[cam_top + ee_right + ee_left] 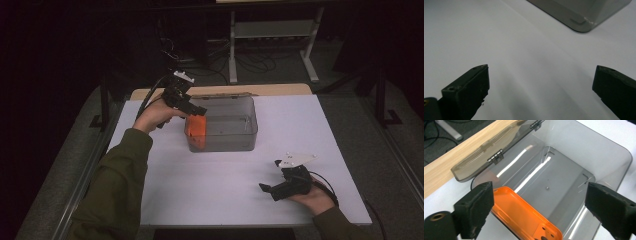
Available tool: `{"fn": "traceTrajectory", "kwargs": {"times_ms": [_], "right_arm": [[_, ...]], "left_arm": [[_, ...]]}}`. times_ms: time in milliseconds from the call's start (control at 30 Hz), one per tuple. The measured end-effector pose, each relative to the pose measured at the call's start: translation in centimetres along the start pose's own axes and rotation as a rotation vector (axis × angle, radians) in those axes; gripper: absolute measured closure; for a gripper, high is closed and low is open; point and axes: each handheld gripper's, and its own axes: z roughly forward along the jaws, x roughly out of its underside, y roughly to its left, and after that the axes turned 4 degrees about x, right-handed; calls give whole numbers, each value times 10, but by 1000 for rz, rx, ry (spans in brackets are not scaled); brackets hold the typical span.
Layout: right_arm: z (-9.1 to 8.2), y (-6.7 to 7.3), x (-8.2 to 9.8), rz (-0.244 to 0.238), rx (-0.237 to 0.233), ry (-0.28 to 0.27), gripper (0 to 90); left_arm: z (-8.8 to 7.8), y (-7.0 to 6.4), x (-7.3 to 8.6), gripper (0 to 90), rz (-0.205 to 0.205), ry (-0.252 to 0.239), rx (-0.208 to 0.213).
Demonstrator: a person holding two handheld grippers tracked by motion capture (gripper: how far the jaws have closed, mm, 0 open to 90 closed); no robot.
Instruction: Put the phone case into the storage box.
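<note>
Right tool (pixel 270 189) rests near, jaws wide, empty on white worktop (pixel 225 180). Farther off, left tool (pixel 192 111) gapes over grey box (pixel 250 131); orange case (pixel 524 216) leans inside against its wall. Risk: propped case slides flat, or withdrawing jaws clip the rim.

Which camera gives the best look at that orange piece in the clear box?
The left gripper view: the orange piece lies close below the open jaws, leaning on the box wall, holes visible. The high view shows it small at the box's left end. The right gripper view catches just a box corner.
</note>
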Motion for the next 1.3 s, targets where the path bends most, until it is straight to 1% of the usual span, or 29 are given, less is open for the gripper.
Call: {"fn": "traceTrajectory", "kwargs": {"times_ms": [100, 200, 333, 433, 533, 600, 700, 833, 1067, 1167, 1300], "right_arm": [[0, 0, 0, -1, 3, -2, 6], [1, 0, 0, 2, 7, 0, 6], [1, 0, 0, 3, 8, 1, 6], [1, 0, 0, 3, 8, 4, 5], [1, 0, 0, 2, 8, 3, 5], [1, 0, 0, 2, 9, 3, 5], [1, 0, 0, 0, 9, 4, 5], [1, 0, -1, 2, 11, 5, 6], [2, 0, -1, -2, 13, 9, 6], [2, 0, 0, -6, 13, 10, 6], [2, 1, -1, -7, 14, 10, 5]], "left_arm": [[-2, -1, 7, 28, 6, -11, 6], [-4, -2, 13, 11, 8, -17, 6], [-7, -7, 20, 9, 27, -19, 1], [-8, -12, 25, 10, 31, -34, 10], [-9, -16, 29, 10, 40, -37, 6], [-11, -19, 33, 10, 42, -55, 11], [-13, -23, 38, 12, 54, -62, 13], [-16, -27, 46, 12, 57, -75, 12], [-23, -34, 61, 12, 62, -81, 9], [-26, -37, 66, 12, 74, -79, 3], [-29, -42, 74, 12, 83, -90, -1]]}}
